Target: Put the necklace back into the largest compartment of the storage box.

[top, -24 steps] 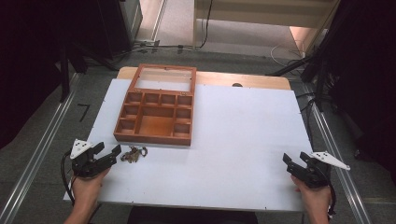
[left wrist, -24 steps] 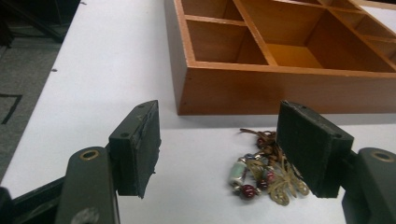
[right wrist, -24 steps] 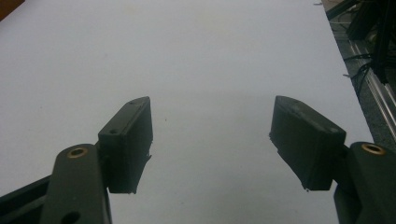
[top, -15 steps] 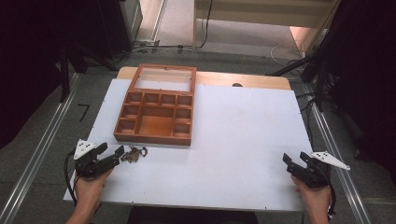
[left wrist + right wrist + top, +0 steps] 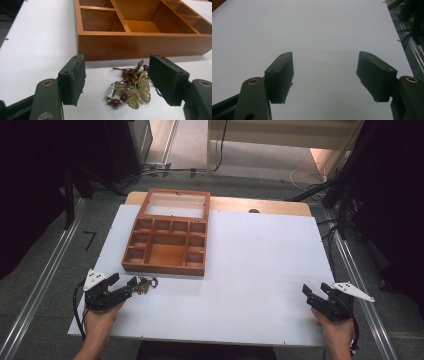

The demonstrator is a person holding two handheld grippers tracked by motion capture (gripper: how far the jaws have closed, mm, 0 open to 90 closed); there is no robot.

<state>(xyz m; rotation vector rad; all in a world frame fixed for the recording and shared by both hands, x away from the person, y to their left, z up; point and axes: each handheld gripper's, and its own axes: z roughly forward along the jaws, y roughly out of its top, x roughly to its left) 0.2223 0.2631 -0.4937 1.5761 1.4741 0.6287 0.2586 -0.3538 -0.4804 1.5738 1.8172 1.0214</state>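
Observation:
A wooden compartment box (image 5: 167, 245) with its glass lid folded back lies on the white table, its front wall (image 5: 140, 46) close ahead in the left gripper view. A beaded leather cord with a brass butterfly charm (image 5: 132, 86) lies on the table just in front of the box, also seen as a small tangle, the cord (image 5: 145, 285). My left gripper (image 5: 131, 284) is open, its jaws on either side of the cord without touching it (image 5: 116, 82). My right gripper (image 5: 314, 294) rests open near the table's front right, nothing between its jaws (image 5: 324, 75).
The white table top (image 5: 260, 260) lies on a wooden board. The box compartments look empty. Metal rails run along both table sides, and cables and dark stands crowd the floor at the back and right.
The left gripper has crept forward a little toward the cord, so its jaws now flank it. The right gripper has stayed put.

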